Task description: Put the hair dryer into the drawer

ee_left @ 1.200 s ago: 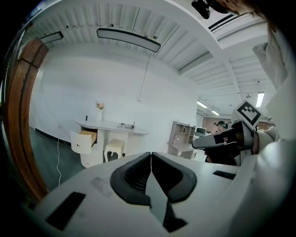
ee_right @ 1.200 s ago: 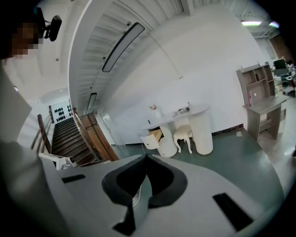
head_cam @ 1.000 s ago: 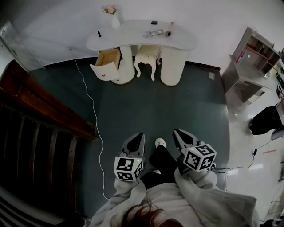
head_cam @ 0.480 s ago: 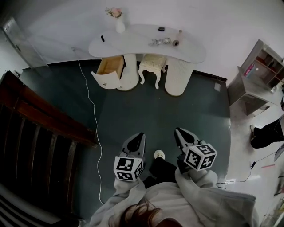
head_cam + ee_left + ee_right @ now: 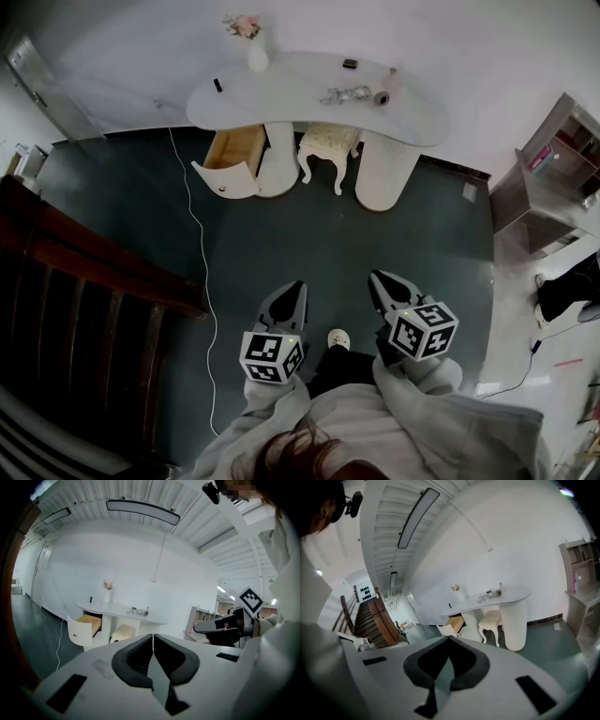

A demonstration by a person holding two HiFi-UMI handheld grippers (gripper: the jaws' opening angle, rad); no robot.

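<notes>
Left tongs [image 5: 293,287], right tongs [image 5: 379,278]: closed, empty

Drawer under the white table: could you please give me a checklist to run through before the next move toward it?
1. Drawer pulled open, with room inside: ok.
2. Left gripper empty, jaws together: ok.
3. Right gripper empty, jaws together: ok.
4. Hair dryer located: cannot tell. The small items on the table are too small to make out.
5. Table within reach of either gripper: not ok. A wide stretch of floor lies between the grippers and the table.
6. Jaws opened for a pick-up: not ok. Both are shut and will need opening once close.
</notes>
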